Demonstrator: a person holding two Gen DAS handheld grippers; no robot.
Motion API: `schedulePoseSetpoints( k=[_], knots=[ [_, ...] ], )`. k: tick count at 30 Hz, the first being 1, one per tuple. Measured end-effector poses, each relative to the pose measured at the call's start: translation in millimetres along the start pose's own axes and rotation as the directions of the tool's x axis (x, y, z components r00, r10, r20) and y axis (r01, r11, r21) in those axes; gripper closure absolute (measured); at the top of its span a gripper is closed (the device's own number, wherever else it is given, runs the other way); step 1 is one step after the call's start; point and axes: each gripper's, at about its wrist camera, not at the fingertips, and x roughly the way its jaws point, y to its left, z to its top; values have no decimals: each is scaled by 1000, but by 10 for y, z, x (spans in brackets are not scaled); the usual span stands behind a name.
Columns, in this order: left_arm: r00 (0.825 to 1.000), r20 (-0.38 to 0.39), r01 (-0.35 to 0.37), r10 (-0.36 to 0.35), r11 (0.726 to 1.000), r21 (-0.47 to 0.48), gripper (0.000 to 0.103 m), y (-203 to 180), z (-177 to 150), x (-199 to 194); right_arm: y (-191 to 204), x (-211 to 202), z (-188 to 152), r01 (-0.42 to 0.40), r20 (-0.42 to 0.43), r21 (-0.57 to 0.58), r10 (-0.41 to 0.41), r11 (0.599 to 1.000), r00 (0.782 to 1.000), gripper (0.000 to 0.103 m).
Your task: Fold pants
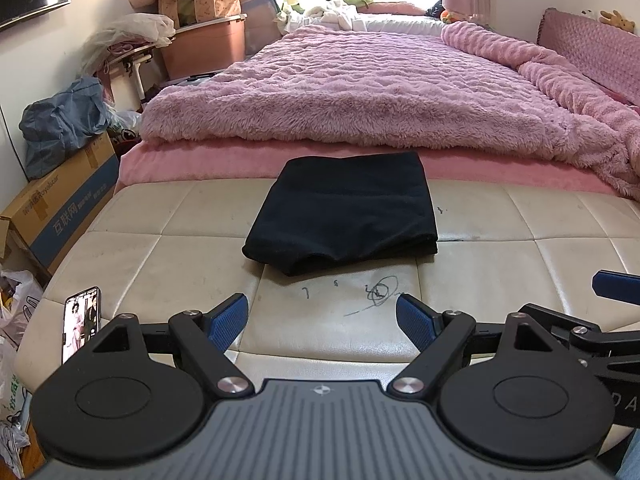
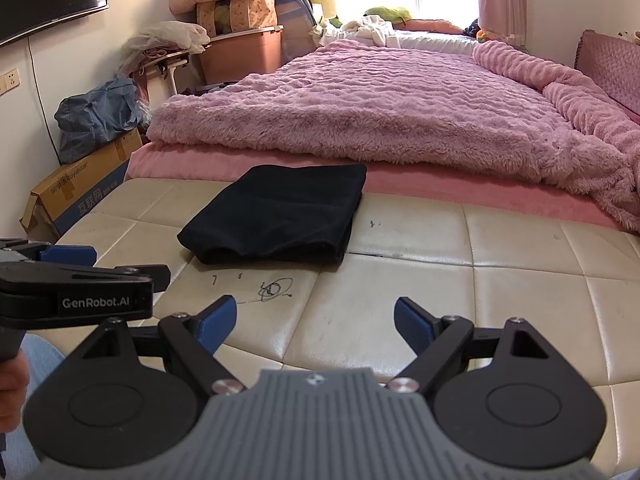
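The black pants (image 1: 344, 212) lie folded into a compact rectangle on the cream leather bench (image 1: 160, 256), their far edge touching the pink bed. In the right wrist view the pants (image 2: 280, 216) sit ahead and to the left. My left gripper (image 1: 322, 316) hovers open over the bench's near part, short of the pants, with nothing between its blue pads (image 1: 228, 320). My right gripper (image 2: 314, 320) is open too and holds nothing. The left gripper's side (image 2: 80, 288) shows at the left edge of the right wrist view.
A phone (image 1: 81, 322) lies on the bench's near left corner. A fluffy pink blanket (image 1: 360, 88) covers the bed behind. Cardboard boxes (image 1: 60, 212), bags and a storage bin (image 1: 204, 46) crowd the floor at left. Pen scribbles (image 1: 380, 288) mark the leather.
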Motion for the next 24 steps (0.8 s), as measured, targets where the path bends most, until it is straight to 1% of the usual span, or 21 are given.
schedulePoseSetpoints(
  k=[24],
  knots=[
    [1000, 1, -4, 4, 1000, -5, 5, 22, 17, -20, 9, -13, 13, 5, -6, -4, -5, 1000, 1000, 21]
  ],
)
